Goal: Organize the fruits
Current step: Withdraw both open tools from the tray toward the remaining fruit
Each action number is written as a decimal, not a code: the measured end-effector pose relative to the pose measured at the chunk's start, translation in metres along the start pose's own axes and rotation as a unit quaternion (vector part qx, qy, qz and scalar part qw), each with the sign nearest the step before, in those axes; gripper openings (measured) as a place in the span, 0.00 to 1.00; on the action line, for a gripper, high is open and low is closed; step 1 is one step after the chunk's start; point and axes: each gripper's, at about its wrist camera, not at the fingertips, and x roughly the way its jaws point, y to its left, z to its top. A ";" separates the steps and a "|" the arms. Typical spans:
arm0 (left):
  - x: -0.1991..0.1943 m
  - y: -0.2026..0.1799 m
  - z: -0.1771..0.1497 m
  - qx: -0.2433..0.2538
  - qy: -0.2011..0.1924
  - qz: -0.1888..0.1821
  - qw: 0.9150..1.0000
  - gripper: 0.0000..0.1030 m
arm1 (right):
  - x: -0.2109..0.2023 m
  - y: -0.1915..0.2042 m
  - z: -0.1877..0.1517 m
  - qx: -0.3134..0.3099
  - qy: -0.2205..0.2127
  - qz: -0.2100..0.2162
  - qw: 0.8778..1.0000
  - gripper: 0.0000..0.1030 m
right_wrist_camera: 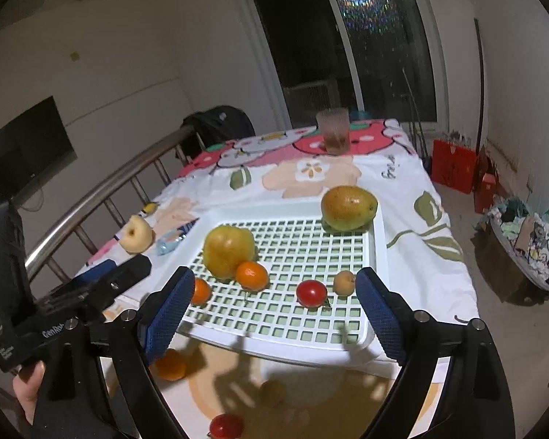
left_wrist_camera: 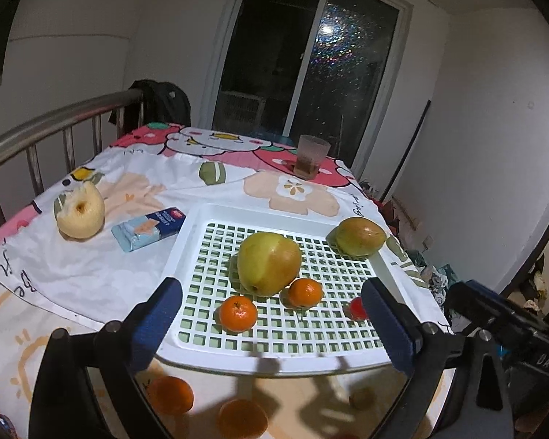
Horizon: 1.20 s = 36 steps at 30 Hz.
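Fruit is seen from the left wrist camera, gathered in a white slotted tray (left_wrist_camera: pixel 186 241) on a patterned cloth (left_wrist_camera: pixel 73 274). At the tray's centre a large yellow-green pear (left_wrist_camera: pixel 267 261) is found, with one tangerine (left_wrist_camera: pixel 238 312) at its seven o'clock and another (left_wrist_camera: pixel 305 292) touching it at four o'clock. A second pear (left_wrist_camera: pixel 358 236) is perched on the rim at two o'clock. A bitten apple (left_wrist_camera: pixel 79 216) and a blue packet (left_wrist_camera: pixel 148 228) are left outside at ten o'clock. The left gripper (left_wrist_camera: pixel 272 323) is spread wide, nothing caught between its blue pads.

From the right wrist camera, a red tomato (right_wrist_camera: pixel 312 292) and a small tan fruit (right_wrist_camera: pixel 344 282) are spotted at the tray's four o'clock. The right gripper (right_wrist_camera: pixel 276 314) is likewise released and empty. A cup (right_wrist_camera: pixel 333 130) is parked at twelve o'clock.
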 end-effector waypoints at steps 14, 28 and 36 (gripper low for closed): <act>-0.032 0.001 -0.013 0.019 -0.026 -0.009 0.999 0.96 | -0.034 0.023 -0.010 -0.027 -0.044 0.005 0.999 0.96; -0.045 0.005 -0.039 0.026 -0.023 -0.011 0.999 0.97 | -0.045 0.024 -0.033 -0.039 -0.033 0.006 0.999 0.96; -0.046 0.003 -0.055 0.036 -0.004 -0.005 0.999 0.97 | -0.046 0.023 -0.045 -0.051 -0.019 0.005 0.999 0.96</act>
